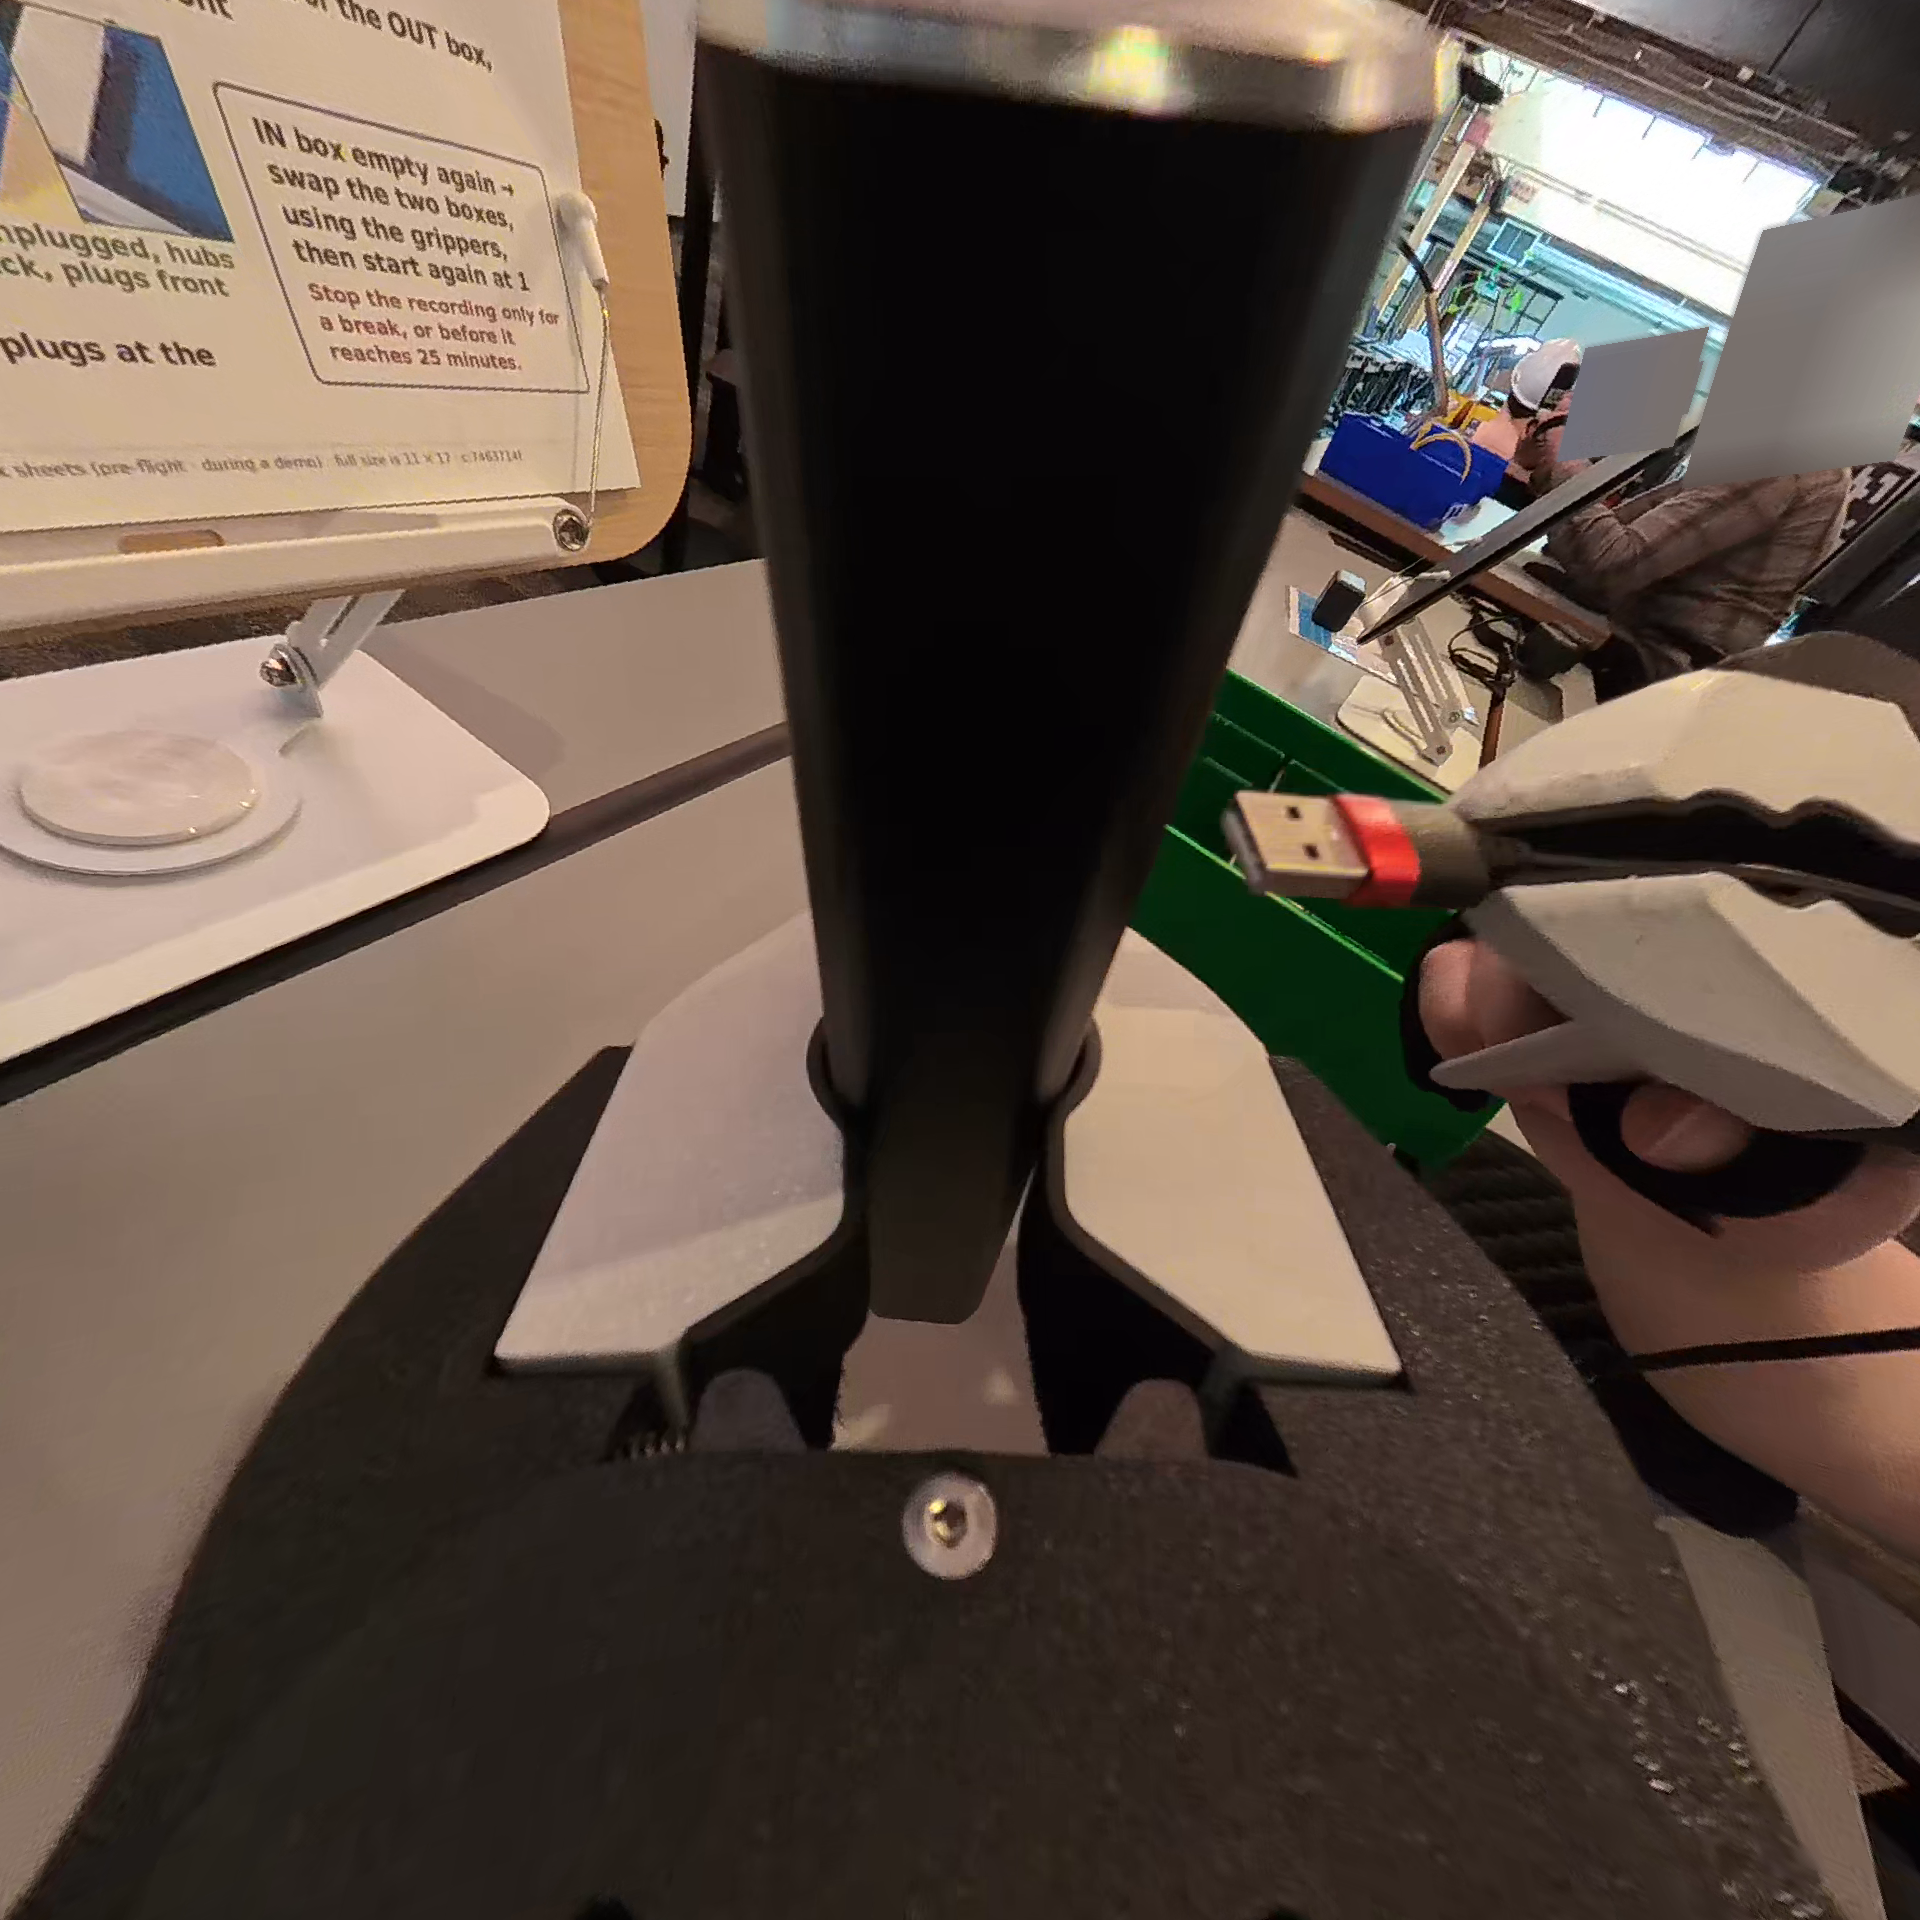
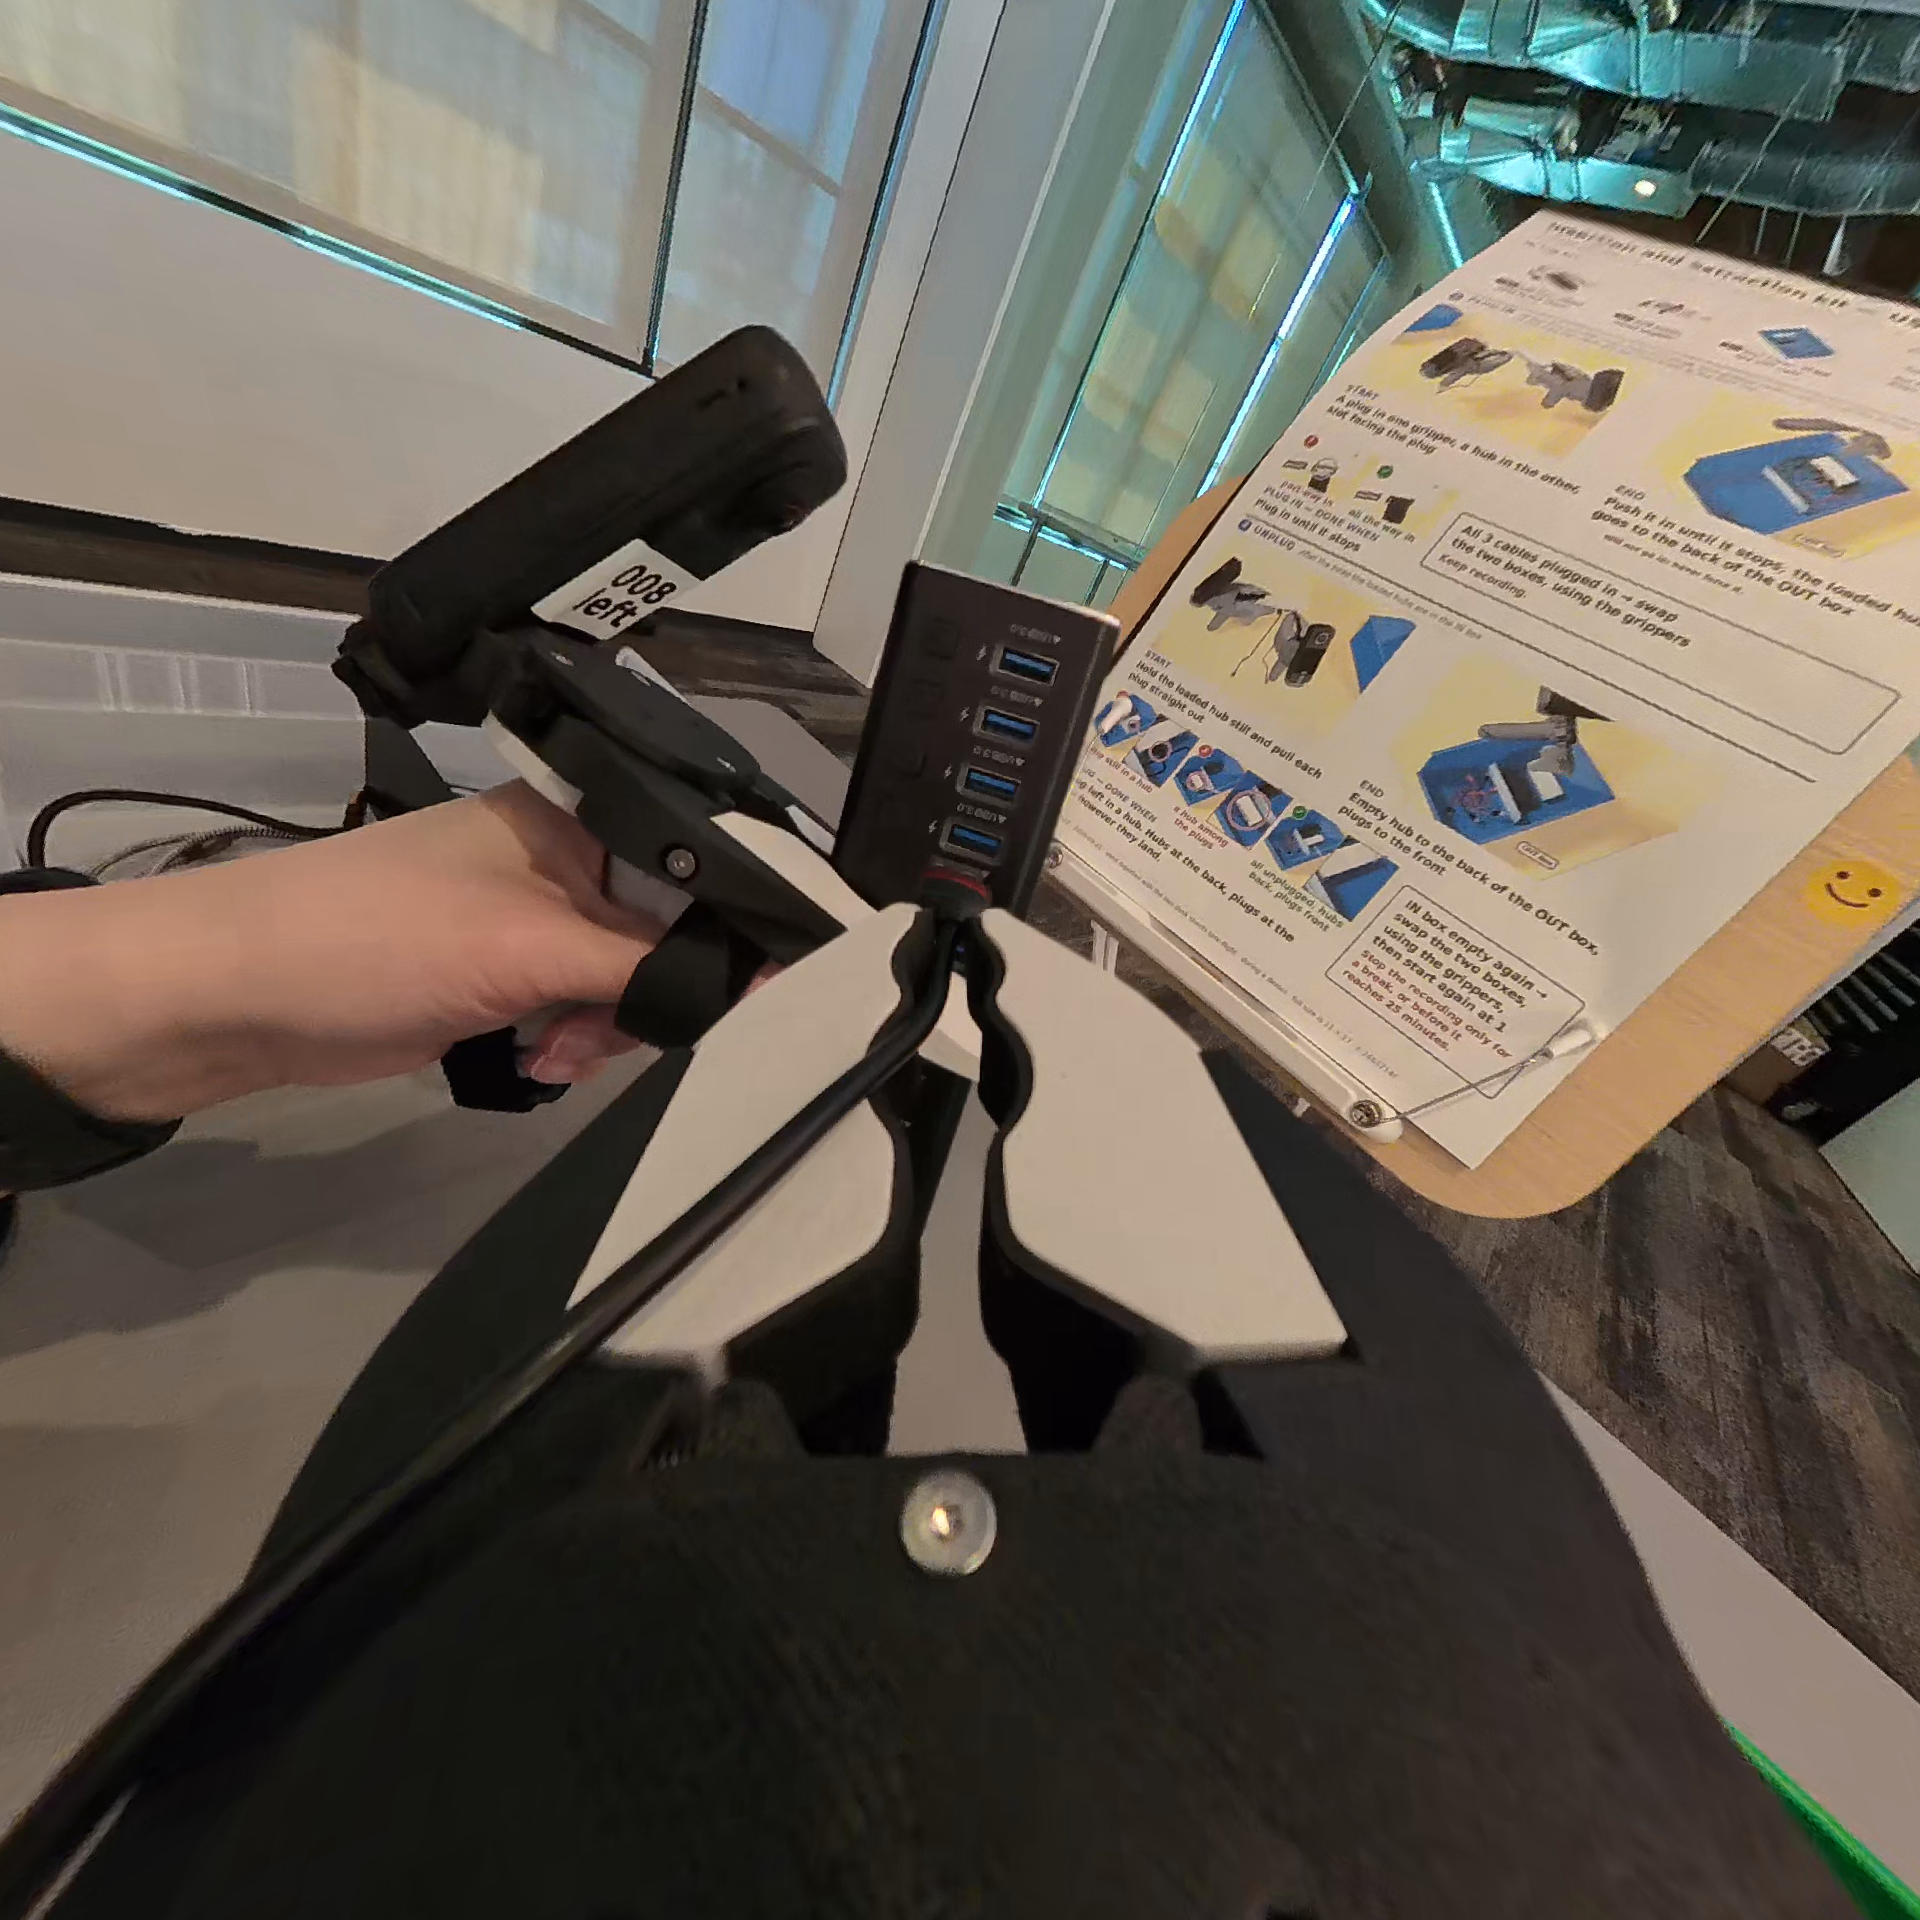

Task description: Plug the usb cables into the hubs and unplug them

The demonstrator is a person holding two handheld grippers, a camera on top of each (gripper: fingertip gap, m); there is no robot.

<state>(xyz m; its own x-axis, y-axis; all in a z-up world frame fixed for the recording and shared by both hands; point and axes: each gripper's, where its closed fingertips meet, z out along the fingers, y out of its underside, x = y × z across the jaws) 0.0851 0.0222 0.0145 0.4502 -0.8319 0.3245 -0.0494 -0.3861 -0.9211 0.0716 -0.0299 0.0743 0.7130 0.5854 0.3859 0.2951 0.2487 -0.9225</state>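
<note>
While the black hub (image 1: 1039, 623) is being held upright in the left gripper (image 1: 951, 1195), its lower end is being pinched between the white fingers (image 1: 717, 1195), so those jaws are pressed against its sides. From the right wrist view the hub (image 2: 971, 748) is being shown face-on, with a column of four blue ports (image 2: 1013, 727) running down its front, and all four are being left open. A plug (image 1: 1320, 862) with a bare metal tip and a red collar is being gripped by the right gripper (image 1: 1496, 862), jaws closed tight on the grey sleeve just behind the collar. It is being held level, tip pointed at the hub's side, near it but clearly apart. In the right wrist view the plug's red collar (image 2: 951, 883) is being seen just below the lowest port, not inserted, and the black cable (image 2: 665, 1257) is being trailed back across the left finger toward the lower left. A person's hand (image 2: 416, 935) is being wrapped around the left gripper's handle. Behind it all, an instruction sheet (image 2: 1538, 675) is being propped on a wooden stand (image 1: 634, 312), and a green box (image 1: 1299, 956) is being glimpsed on the grey table (image 1: 312, 1143), behind the hub.
</note>
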